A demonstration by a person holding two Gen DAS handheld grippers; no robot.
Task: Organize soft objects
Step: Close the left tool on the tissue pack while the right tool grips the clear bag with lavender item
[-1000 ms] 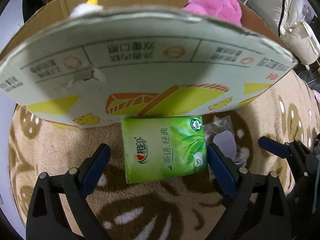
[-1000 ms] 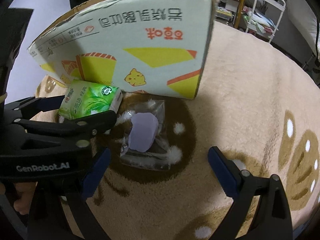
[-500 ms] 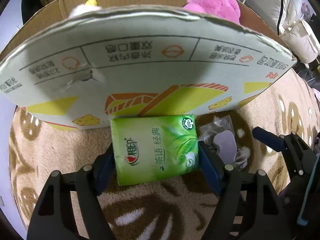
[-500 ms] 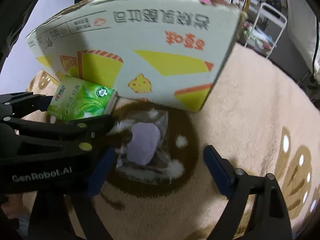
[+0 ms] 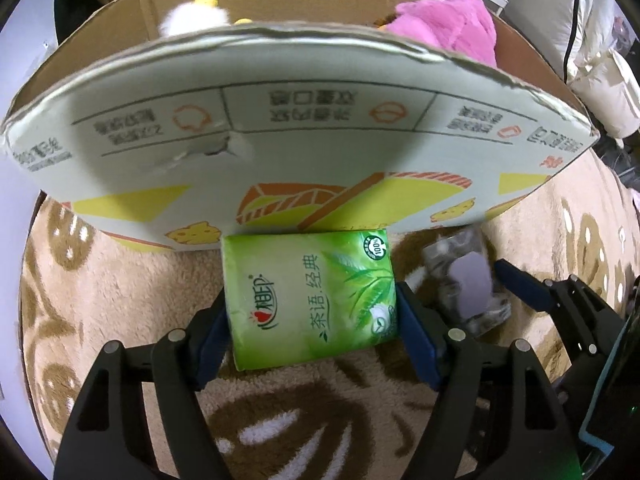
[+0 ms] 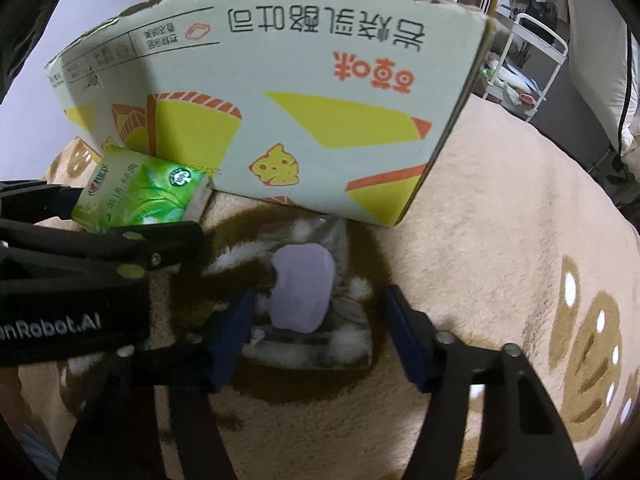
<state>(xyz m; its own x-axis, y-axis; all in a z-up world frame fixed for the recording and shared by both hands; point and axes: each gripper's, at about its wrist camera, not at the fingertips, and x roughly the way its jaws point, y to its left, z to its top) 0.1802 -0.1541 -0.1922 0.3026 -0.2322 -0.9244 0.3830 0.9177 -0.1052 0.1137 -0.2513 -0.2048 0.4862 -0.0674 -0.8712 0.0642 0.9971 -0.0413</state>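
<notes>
Left gripper (image 5: 312, 336) is clamped on the green tissue pack (image 5: 310, 300), both pads pressed to its sides; the pack's far edge touches the cardboard box (image 5: 280, 152) wall. Right gripper (image 6: 320, 336) is closing around the clear packet with a purple pad (image 6: 304, 292); contact by the pads cannot be told. The packet lies just beside the pack, near the box's corner. Open beige-and-brown rug (image 6: 500, 240) is seen rightward. Pink plush (image 5: 448, 28) and white plush (image 5: 196, 16) sit inside the box.
</notes>
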